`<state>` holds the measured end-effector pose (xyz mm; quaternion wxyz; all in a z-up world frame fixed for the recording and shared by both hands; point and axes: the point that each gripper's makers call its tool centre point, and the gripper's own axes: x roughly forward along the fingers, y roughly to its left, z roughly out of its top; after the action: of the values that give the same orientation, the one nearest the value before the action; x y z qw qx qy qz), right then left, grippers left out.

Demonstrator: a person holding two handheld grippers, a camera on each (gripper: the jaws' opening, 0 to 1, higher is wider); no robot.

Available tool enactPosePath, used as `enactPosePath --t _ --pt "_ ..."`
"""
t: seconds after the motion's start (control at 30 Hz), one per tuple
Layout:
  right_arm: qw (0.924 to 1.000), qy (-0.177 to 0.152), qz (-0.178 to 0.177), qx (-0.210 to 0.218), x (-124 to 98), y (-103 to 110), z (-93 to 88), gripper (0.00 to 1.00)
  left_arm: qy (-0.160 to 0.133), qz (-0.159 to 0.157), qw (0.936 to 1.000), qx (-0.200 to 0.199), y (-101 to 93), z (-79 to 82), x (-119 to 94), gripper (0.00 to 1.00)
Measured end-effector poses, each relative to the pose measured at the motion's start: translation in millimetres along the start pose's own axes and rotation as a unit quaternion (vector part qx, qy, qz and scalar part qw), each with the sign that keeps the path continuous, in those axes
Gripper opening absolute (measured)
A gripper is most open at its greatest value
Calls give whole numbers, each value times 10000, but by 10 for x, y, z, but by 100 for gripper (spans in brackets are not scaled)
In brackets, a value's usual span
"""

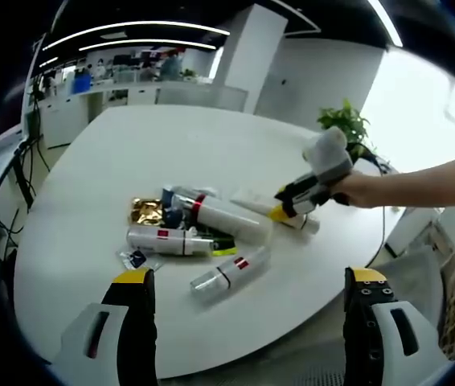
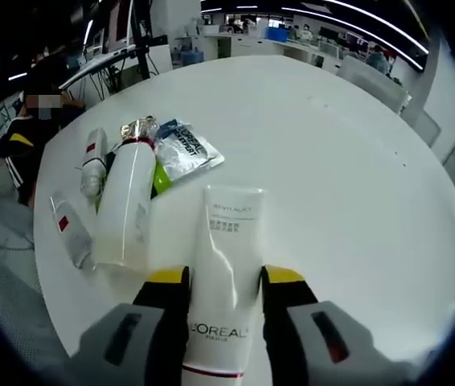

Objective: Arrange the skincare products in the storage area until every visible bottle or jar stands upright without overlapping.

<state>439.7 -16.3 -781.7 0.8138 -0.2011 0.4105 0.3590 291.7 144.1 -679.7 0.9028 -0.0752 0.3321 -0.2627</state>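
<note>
My right gripper [image 2: 224, 283]: jaws astride white L'Oréal tube [image 2: 226, 265], tube lying flat on worktop [image 2: 348, 177] between yellow tips, jaws close at both sides, contact unclear. My left gripper [image 1: 247, 281]: jaws spread wide, nothing between, hovering above near worktop edge. Beyond the tube: one large white red-collared bottle [image 2: 123, 205], two smaller white bottles [image 2: 92, 165] [image 2: 71, 229], one silvery sachet [image 2: 183, 149], one gold packet [image 1: 145, 211]. All bottles lying down, clustered, some touching.
</note>
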Motion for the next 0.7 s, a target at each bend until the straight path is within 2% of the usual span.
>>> enactPosePath --t 0.17,0.23,0.43,0.53,0.7 --pt "9997 -148 -45 171 -7 -25 -5 33 -7 4 10000 0 3 9 -5 96" --pt "9990 -379 -143 201 -12 -42 25 32 -22 9 10000 3 4 23 -5 96" --pt "9983 -466 -172 311 -99 -31 17 30 -104 -13 9999 45 -9 101 -23 96" --pt "9981 -525 -157 288 -156 -14 21 30 -157 -33 9999 20 -19 133 -16 96" --pt "9960 -812 -184 323 -313 20 120 30 -250 -78 9997 18 -57 215 -4 96"
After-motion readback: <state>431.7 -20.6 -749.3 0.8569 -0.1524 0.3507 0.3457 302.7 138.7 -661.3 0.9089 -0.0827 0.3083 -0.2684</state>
